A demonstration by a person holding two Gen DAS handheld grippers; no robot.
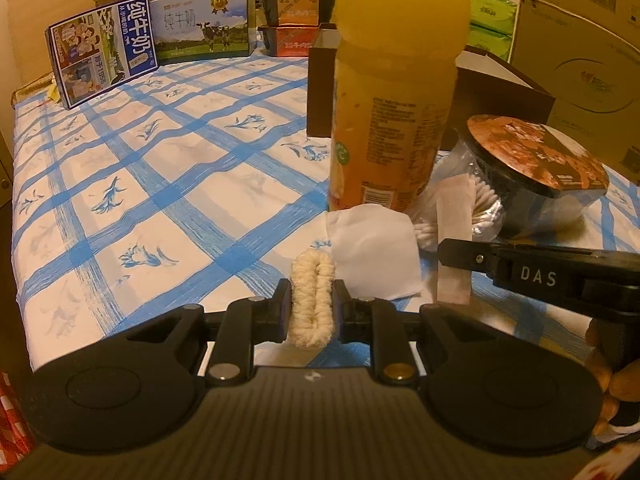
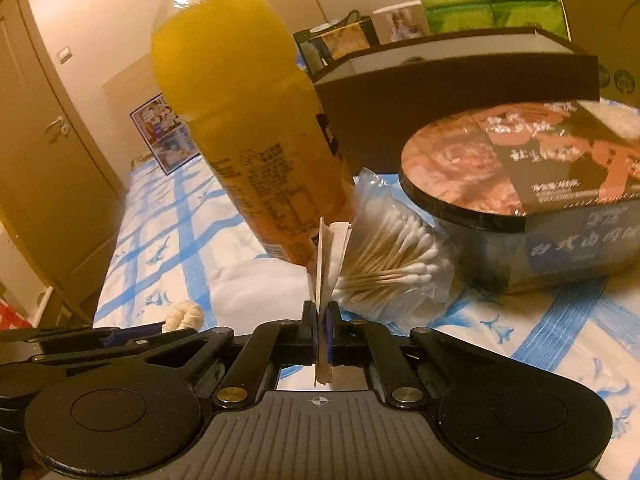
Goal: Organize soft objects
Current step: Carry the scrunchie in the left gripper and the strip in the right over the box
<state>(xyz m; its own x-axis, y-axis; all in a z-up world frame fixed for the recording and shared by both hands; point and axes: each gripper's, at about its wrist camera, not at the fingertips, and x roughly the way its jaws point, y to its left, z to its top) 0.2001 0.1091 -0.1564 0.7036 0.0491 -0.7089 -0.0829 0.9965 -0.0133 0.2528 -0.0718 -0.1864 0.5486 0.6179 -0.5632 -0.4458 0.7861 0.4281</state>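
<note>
Left wrist view: left tool point(image 1: 311, 300) pinches a folded cream cord loop point(image 1: 312, 298) just in front of the orange juice bottle point(image 1: 394, 92), white tissue point(image 1: 372, 250) lying at the bottle's base on the blue-checked bed point(image 1: 160, 184). Right wrist view: right tool point(image 2: 322, 326) pressed together on a thin paper strip point(image 2: 326, 264) right before the bottle point(image 2: 244, 128), cotton swab bag point(image 2: 394, 264) and noodle bowl point(image 2: 524, 188) to the bottle's right.

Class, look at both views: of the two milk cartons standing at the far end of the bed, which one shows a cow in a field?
The right-hand milk carton, with a cow on green pasture. The blue milk carton beside it, on the left, shows cartoon-style picture panels.
</note>
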